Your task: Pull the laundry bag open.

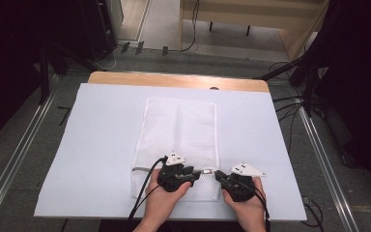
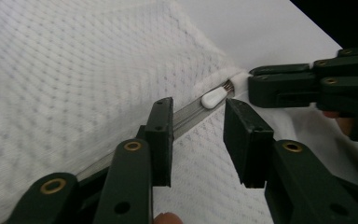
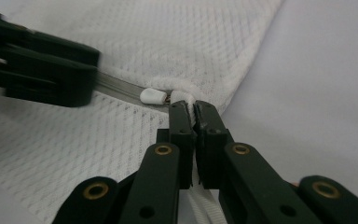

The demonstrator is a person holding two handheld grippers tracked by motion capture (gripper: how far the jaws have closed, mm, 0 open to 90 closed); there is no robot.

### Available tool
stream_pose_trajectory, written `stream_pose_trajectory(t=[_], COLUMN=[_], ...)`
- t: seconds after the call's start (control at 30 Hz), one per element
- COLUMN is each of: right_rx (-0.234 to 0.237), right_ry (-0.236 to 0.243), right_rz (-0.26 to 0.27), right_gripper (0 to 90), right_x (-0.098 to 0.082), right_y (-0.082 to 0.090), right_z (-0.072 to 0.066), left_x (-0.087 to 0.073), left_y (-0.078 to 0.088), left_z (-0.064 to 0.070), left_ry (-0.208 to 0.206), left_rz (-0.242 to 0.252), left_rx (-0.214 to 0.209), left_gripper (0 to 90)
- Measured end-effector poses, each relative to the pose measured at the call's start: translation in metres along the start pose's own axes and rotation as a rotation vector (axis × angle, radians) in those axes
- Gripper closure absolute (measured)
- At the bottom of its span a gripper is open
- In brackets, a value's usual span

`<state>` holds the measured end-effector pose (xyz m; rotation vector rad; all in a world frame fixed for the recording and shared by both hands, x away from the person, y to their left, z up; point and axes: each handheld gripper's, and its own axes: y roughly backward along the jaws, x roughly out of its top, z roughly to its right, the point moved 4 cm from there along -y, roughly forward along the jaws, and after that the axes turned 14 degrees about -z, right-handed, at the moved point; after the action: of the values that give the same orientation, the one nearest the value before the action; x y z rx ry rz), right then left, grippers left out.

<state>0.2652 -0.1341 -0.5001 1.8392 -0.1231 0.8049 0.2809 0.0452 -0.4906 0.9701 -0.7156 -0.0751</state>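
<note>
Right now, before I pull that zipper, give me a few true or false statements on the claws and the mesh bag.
1. The right claw is shut on the edge of the mesh bag. True.
2. The left claw is clamped on the zipper pull. False: its jaws are open, with the white pull lying just beyond them, ungripped.
3. The bag lies flat on the white sheet. True.
4. The zipper runs along the bag's far end. False: it runs near the end closest to the person, between the two claws.
5. The pull sits close to the right claw. True.
</note>
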Motion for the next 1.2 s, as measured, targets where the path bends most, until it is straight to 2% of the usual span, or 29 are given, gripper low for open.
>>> stream_pose_trajectory(t=[0.03, 0.1, 0.13, 0.2, 0.27, 0.37, 0.47, 0.53, 0.8, 0.83, 0.87, 0.9, 1.2], right_rx=[0.006, 0.012, 0.012, 0.018, 0.022, 0.029, 0.033, 0.036, 0.031, 0.025, 0.025, 0.020, 0.010], right_ry=[0.008, 0.053, 0.053, 0.084, 0.099, 0.125, 0.130, 0.133, 0.134, 0.135, 0.135, 0.135, 0.149], right_rz=[0.014, 0.075, 0.075, 0.103, 0.121, 0.130, 0.131, 0.127, 0.112, 0.109, 0.109, 0.107, 0.102], right_gripper=[88.4, 88.5, 88.5, 88.6, 88.6, 88.7, 88.7, 88.7, 88.7, 88.7, 88.7, 88.6, 88.6], right_x=[0.001, 0.007, 0.007, 0.010, 0.012, 0.013, 0.013, 0.012, 0.011, 0.011, 0.011, 0.011, 0.011], right_y=[0.002, 0.013, 0.013, 0.017, 0.019, 0.021, 0.022, 0.022, 0.019, 0.020, 0.020, 0.019, 0.018], right_z=[-0.002, -0.010, -0.010, -0.014, -0.017, -0.021, -0.021, -0.021, -0.020, -0.019, -0.019, -0.019, -0.022], left_x=[0.000, 0.001, 0.001, 0.002, 0.002, 0.002, 0.003, 0.004, 0.004, 0.004, 0.004, 0.005, 0.004], left_y=[-0.002, -0.003, -0.003, -0.002, -0.001, -0.002, -0.002, -0.002, 0.002, 0.005, 0.005, 0.006, 0.002], left_z=[-0.002, -0.004, -0.004, -0.004, -0.002, -0.002, -0.001, 0.000, -0.003, -0.002, -0.002, -0.002, 0.000], left_ry=[0.016, 0.033, 0.033, 0.038, 0.030, 0.028, 0.030, 0.023, 0.008, 0.011, 0.011, 0.014, 0.032], left_rz=[-0.009, -0.010, -0.010, -0.001, 0.004, 0.005, 0.019, 0.031, 0.054, 0.069, 0.069, 0.075, 0.045], left_rx=[-0.027, -0.059, -0.059, -0.099, -0.159, -0.177, -0.195, -0.244, -0.257, -0.274, -0.274, -0.297, -0.335], left_gripper=[66.9, 67.2, 66.6, 65.4, 63.2, 61.5, 61.0, 61.1, 67.1, 67.6, 68.2, 68.5, 79.2])
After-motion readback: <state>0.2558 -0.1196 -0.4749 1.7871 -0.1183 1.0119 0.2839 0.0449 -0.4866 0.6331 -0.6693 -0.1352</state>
